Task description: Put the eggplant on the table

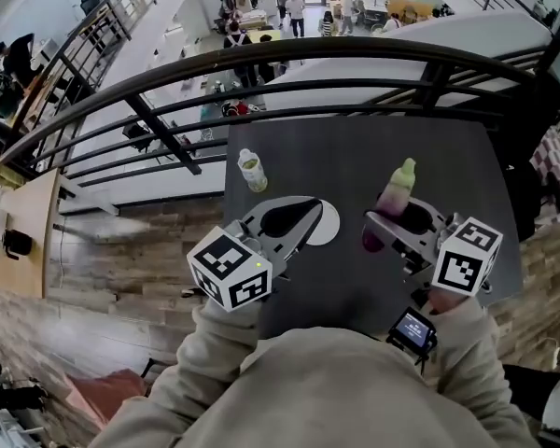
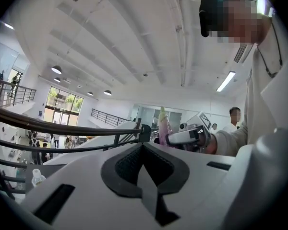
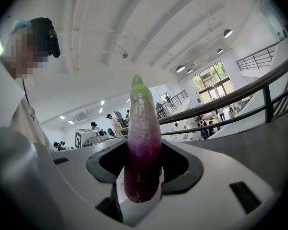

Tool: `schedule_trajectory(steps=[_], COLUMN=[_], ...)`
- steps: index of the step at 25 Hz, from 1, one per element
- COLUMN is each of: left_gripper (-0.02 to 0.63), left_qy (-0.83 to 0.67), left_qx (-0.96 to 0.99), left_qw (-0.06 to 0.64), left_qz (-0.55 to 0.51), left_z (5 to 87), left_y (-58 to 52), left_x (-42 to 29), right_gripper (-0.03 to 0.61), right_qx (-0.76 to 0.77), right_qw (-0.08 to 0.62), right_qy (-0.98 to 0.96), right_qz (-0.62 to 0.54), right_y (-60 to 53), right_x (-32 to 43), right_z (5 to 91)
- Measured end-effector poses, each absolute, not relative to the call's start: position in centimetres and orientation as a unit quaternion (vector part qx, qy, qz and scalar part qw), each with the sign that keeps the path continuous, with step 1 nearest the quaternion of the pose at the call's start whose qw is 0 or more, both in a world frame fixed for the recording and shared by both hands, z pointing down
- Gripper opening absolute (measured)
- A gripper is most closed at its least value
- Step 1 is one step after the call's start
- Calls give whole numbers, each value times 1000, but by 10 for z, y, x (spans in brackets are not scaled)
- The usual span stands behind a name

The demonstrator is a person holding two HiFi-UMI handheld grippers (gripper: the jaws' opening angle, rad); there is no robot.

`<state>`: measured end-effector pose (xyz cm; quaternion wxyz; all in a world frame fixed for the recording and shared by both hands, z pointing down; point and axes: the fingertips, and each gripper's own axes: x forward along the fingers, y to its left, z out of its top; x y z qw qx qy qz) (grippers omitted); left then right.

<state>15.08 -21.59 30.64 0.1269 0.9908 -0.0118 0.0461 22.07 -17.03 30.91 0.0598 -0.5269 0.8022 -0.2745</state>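
Right gripper (image 3: 143, 186) jaws clamping upright purple eggplant (image 3: 143, 152), railing (image 3: 240, 99) behind

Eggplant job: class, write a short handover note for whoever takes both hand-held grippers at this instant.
Left hand-held gripper: jaws together, empty, over the white plate.
Right hand-held gripper: shut on the eggplant, held upright, green tip up, above the dark table.
Done: eggplant grasped.
Left: lower it onto a bare part of the table, open the jaws, draw back.
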Motion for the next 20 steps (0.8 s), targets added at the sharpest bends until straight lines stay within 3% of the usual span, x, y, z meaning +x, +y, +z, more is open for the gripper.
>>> schedule_trajectory(steps=[20], left_gripper=[5], left_qy=[-46], left_qx=[985], left_qw=[163], left_qz=[42], left_z=[322], left_y=[-247], left_x=[151], right_gripper=[215], right_qx=[-497], right_qw=[46], right_qy=[814], right_qz=[-299], right_y=[-198], right_x=[216], right_z=[320])
